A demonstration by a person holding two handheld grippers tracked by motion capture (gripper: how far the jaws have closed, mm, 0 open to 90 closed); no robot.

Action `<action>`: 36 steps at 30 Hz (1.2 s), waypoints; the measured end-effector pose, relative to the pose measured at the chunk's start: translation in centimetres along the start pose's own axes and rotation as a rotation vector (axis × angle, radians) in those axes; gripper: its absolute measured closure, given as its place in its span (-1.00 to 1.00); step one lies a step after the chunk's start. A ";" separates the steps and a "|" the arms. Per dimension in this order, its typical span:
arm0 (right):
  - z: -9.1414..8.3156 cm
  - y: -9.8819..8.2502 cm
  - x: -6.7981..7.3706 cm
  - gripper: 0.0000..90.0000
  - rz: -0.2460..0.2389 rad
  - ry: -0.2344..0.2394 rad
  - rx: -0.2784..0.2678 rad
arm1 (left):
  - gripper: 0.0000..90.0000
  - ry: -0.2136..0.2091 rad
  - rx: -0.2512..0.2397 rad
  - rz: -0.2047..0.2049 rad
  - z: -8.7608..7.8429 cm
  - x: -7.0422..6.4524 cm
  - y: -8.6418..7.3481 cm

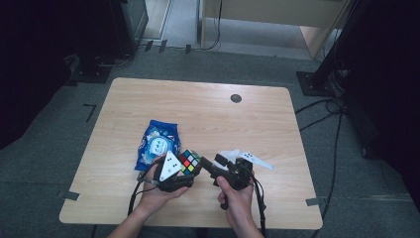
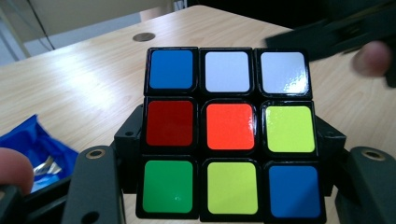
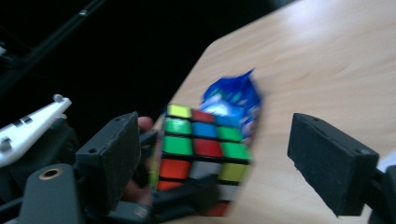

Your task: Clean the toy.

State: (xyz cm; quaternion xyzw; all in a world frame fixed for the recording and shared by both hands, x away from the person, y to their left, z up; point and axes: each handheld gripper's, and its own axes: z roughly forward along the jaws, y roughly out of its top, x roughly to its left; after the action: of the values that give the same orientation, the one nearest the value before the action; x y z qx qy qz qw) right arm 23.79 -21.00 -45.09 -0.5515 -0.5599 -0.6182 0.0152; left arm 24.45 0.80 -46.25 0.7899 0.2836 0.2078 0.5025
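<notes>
High view: we see the cube (image 1: 189, 162) clamped in our left gripper (image 1: 181, 171), just right of the blue packet (image 1: 157, 144). Our right gripper (image 1: 210, 163), jaws spread empty, sits beside the cube.

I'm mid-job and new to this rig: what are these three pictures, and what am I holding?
No robot arm here: a person holds a two-jaw tool in each hand. The high view looks down on the wooden table. The other two pictures come from cameras riding on each tool. The left gripper clamps a scrambled puzzle cube between its jaws. The right gripper stands open, its jaws apart from the cube and holding nothing. A blue snack packet lies on the table behind the left hand.
</notes>
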 end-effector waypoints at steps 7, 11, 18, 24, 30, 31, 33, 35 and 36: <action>1.3 -0.9 -0.2 -0.45 0.051 0.013 0.061 | -0.24 -0.004 -0.016 0.076 0.0 -1.2 -0.1; 1.4 -1.1 -0.4 -0.32 0.072 0.020 0.072 | -0.24 -0.014 -0.012 0.074 0.1 -1.2 -0.2; 1.3 -1.5 0.1 -0.23 -0.036 -0.057 0.075 | -0.26 -0.034 0.047 0.047 0.8 -1.1 -0.3; 1.3 -1.9 1.8 -0.23 -0.253 -0.142 0.067 | -0.27 -0.031 0.068 0.047 1.0 -1.2 -0.4; 0.8 -1.1 1.5 -0.40 -0.304 -0.083 0.028 | -0.24 -0.003 0.092 0.069 0.8 -0.8 -0.3; 0.3 -0.4 1.3 -0.44 -0.312 -0.079 0.009 | -0.24 0.000 0.086 0.047 0.6 -0.5 -0.3; -1.1 1.3 0.5 -0.43 -0.319 -0.108 -0.043 | -0.24 0.011 0.084 0.012 0.3 0.6 -0.2; -2.5 2.6 -1.3 -0.29 -0.323 -0.213 -0.060 | -0.24 0.021 0.082 -0.004 0.0 1.3 -0.2; -2.7 2.9 -2.1 -0.22 -0.325 -0.247 -0.045 | -0.24 0.027 0.079 -0.012 -0.1 1.6 -0.2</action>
State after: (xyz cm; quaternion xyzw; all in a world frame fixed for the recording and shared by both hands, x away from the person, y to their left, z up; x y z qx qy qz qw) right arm 24.62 -25.28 -44.02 -0.5259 -0.6250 -0.5525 -0.1659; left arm 25.53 1.94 -46.31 0.8047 0.3028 0.2040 0.4682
